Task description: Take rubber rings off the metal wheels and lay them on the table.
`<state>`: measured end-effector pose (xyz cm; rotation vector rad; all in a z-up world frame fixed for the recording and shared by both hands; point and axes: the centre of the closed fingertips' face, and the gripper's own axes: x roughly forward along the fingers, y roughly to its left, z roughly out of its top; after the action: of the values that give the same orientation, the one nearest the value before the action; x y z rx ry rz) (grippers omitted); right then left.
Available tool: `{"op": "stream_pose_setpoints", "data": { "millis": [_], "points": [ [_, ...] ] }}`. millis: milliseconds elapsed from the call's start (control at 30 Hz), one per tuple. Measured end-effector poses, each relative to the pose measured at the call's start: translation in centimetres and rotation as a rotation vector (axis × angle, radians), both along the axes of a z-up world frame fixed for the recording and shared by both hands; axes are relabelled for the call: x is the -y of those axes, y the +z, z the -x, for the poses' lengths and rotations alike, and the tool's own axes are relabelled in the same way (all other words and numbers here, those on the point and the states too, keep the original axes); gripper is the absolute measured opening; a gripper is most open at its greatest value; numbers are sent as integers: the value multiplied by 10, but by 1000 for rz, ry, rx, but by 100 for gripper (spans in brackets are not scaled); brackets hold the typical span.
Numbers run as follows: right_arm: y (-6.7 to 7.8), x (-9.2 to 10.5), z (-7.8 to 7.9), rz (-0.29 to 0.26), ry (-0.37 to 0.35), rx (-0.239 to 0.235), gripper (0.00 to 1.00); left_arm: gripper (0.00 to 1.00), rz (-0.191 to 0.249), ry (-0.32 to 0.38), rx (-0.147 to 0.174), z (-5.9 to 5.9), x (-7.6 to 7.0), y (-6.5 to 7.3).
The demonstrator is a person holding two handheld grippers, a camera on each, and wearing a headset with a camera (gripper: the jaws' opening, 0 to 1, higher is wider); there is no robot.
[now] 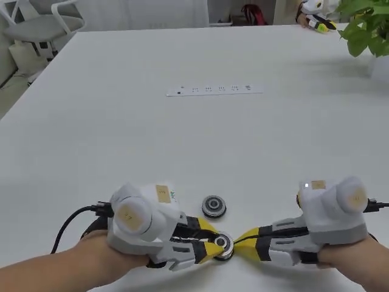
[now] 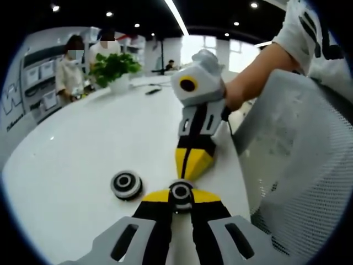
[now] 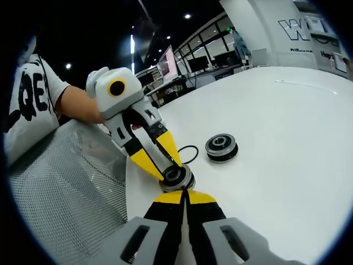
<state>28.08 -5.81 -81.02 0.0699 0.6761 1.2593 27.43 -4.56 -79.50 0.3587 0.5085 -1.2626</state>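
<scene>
A small metal wheel (image 1: pixel 223 244) with a black rubber ring sits near the table's front edge, and my left gripper (image 2: pixel 181 194) is shut on it from both sides. My right gripper (image 3: pixel 185 194) faces it from the other side. Its yellow tips are pressed together at the wheel's (image 3: pixel 176 177) rim, pinching the rubber ring there. A second wheel (image 1: pixel 213 206) with its ring on lies flat just beyond, also in the left gripper view (image 2: pixel 126 184) and the right gripper view (image 3: pixel 222 147). A thin loose black ring (image 3: pixel 188 154) lies on the table behind the held wheel.
A white power strip (image 1: pixel 214 90) lies at mid-table. A potted plant (image 1: pixel 366 28) stands at the far right corner and a chair (image 1: pixel 44 24) at the far left. A mesh chair back (image 2: pixel 298 165) is close behind the grippers. Two people (image 2: pixel 70 69) stand across the room.
</scene>
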Motion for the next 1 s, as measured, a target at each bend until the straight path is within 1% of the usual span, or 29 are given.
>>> {"op": "stream_pose_setpoints", "data": {
  "millis": [33, 67, 100, 133, 167, 233, 367, 500, 700, 767, 1000],
  "points": [
    [2, 1, -1, -13, -14, -10, 0, 12, -1, 0, 0, 0, 0, 0],
    [8, 0, -3, -57, -38, -27, 0, 12, -1, 1, -1, 0, 0, 0],
    [7, 3, -4, -49, -47, -36, 0, 12, -2, 2, 0, 0, 0, 0],
    [7, 4, -4, -50, -45, -31, 0, 12, -2, 2, -1, 0, 0, 0],
    [8, 4, -4, -53, -50, -39, 0, 12, -1, 2, -5, 0, 1, 0],
    [8, 3, -4, -54, -50, -39, 0, 12, -7, -5, -1, 0, 1, 0],
    [13, 1, -5, -88, -66, -66, 0, 12, -11, -1, 1, 1, 1, 0],
    [15, 0, -4, -95, -67, -82, 0, 12, -24, -2, 15, 0, 2, 0],
    [16, -2, -3, -90, -61, -86, 0, 11, -29, 6, 19, 0, 2, 0],
    [17, -3, -2, -95, -62, -95, 0, 11, -30, 9, 20, 0, 1, 0],
    [18, -7, 0, -106, -50, -98, 0, 11, -29, 8, 28, 0, 1, 0]
  ]
}}
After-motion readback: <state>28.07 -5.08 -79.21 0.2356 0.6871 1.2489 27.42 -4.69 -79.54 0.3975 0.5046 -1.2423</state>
